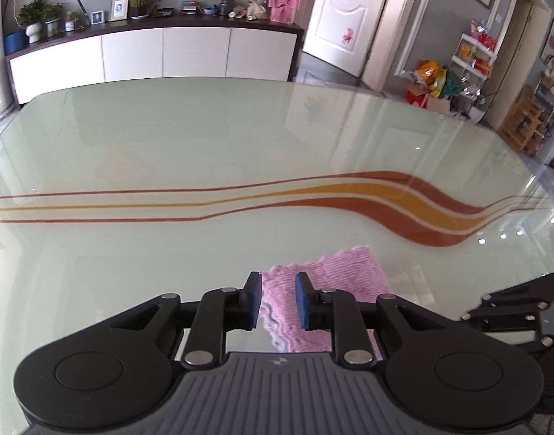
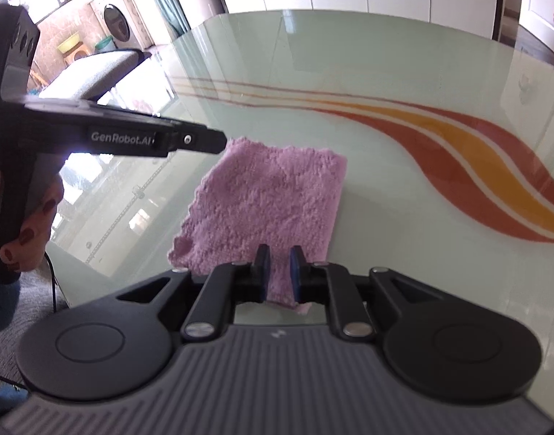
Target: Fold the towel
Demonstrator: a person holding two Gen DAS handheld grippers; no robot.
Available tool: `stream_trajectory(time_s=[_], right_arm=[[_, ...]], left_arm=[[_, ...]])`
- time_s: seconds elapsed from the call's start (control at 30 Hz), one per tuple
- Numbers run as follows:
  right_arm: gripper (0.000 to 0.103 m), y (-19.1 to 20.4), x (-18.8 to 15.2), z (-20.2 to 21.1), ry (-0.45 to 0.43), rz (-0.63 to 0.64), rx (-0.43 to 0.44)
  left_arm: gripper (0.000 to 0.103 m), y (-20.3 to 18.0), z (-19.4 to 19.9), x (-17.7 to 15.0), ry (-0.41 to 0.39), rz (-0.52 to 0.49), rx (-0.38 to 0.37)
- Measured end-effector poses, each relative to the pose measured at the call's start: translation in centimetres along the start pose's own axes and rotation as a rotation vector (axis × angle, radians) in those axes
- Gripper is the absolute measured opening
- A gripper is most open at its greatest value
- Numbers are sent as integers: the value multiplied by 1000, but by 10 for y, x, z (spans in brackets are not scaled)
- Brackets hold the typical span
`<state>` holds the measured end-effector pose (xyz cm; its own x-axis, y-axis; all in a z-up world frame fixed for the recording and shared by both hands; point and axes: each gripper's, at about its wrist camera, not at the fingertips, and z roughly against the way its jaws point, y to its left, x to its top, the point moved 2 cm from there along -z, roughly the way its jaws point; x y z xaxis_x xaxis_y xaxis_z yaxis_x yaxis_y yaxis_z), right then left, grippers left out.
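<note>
towel (image 2: 273,199) edge between right gripper (image 2: 278,272) pads, seemingly pinched

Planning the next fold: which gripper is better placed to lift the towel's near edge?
Right. The right gripper is already pinching the pink towel at its near edge; the left gripper is open above it.

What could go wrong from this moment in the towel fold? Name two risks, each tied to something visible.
1. The right gripper pinches only the near edge of the pink towel; so small a bite may slip out when lifted.
2. The left gripper hangs above the towel's scalloped edge with nothing between its pads, and the glass table looks slick, so the towel may slide or unfold if pulled by one side.
</note>
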<state>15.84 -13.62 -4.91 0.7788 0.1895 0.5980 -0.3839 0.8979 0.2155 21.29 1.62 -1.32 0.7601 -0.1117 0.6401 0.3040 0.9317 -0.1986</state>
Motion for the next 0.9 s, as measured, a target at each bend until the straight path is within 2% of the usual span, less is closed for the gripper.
stream_trajectory(time_s=[0.07,0.13,0.3,0.5,0.57,0.67,0.83,0.9], right_arm=[[12,-1,2,-3,-7,-6,-6],[12,-3,4,-8,-7,-11,-12],[12,-9,2,-20,25,-21,-26],[13,-14,1,-19,18,-40,-11],[16,-14,0,-12,-13,-28,-9],[25,-19,-3,1,-34,-6,0],[25,-34,-11,8,22,-47,26],[25,-34,-17,7,42,-60,30]], left_arm=[[22,-8,1,-3,23,-27,-64],[22,-17,-5,-8,45,-58,-85],[22,-20,-34,-22,134,-75,-64],[21,-14,-34,-22,123,-48,-91],[24,-12,-27,-22,106,-48,-109],[32,-10,-17,-22,92,-65,-142],[36,-17,-13,-24,109,-86,-204],[36,-25,-17,-28,129,-113,-201]])
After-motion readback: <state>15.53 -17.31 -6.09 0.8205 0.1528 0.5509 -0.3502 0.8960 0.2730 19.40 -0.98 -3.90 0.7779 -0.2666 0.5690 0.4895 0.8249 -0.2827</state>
